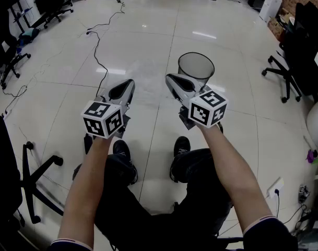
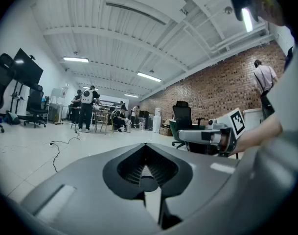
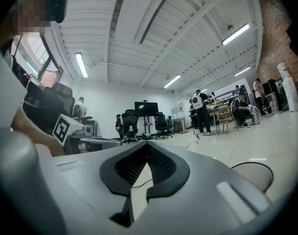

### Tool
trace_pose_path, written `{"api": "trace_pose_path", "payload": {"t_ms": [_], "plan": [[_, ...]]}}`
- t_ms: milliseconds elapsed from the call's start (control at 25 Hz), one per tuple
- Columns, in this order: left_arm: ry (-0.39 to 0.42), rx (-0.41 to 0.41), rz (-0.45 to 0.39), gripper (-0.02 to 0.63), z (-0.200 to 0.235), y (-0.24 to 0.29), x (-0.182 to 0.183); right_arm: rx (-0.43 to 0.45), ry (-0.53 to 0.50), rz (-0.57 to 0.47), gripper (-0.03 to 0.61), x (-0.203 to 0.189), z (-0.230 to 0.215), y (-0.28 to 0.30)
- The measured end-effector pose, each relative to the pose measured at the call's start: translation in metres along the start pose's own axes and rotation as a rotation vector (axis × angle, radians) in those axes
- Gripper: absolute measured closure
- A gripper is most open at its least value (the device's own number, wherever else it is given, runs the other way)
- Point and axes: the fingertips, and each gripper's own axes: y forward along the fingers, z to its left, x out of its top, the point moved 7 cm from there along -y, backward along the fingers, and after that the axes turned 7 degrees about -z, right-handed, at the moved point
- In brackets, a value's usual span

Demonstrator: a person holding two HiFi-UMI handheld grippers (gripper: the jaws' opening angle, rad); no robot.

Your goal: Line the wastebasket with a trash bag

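Observation:
A black mesh wastebasket (image 1: 196,67) stands upright on the white tiled floor, its inside empty as far as the head view shows. My right gripper (image 1: 171,78) is held level just left of and nearer than the basket, shut with nothing between its jaws. My left gripper (image 1: 128,83) hovers beside it, further left, also shut and empty. In the left gripper view the right gripper (image 2: 185,134) shows at the right. In the right gripper view the left gripper (image 3: 87,142) shows at the left, and the basket's rim (image 3: 256,172) peeks out low at the right. No trash bag is visible.
A black cable (image 1: 97,51) trails across the floor to the left. Office chairs stand at left (image 1: 12,61), near left (image 1: 12,182) and right (image 1: 294,61). My legs and black shoes (image 1: 180,146) are below the grippers. People sit and stand round tables (image 2: 90,112) far off.

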Motion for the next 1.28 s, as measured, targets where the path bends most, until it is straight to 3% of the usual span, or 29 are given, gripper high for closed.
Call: {"api": "trace_pose_path", "payload": {"t_ms": [360,1280], "plan": [[-0.002,-0.005,0.014,0.603,0.009,0.014,-0.006,-0.008,0.003,0.006,0.578,-0.004,-0.014,0.009],[-0.016,0.017,0.092,0.603,0.090,0.086,-0.039,-0.029,0.000,0.096,0.577,-0.039,-0.088,0.073]]}}
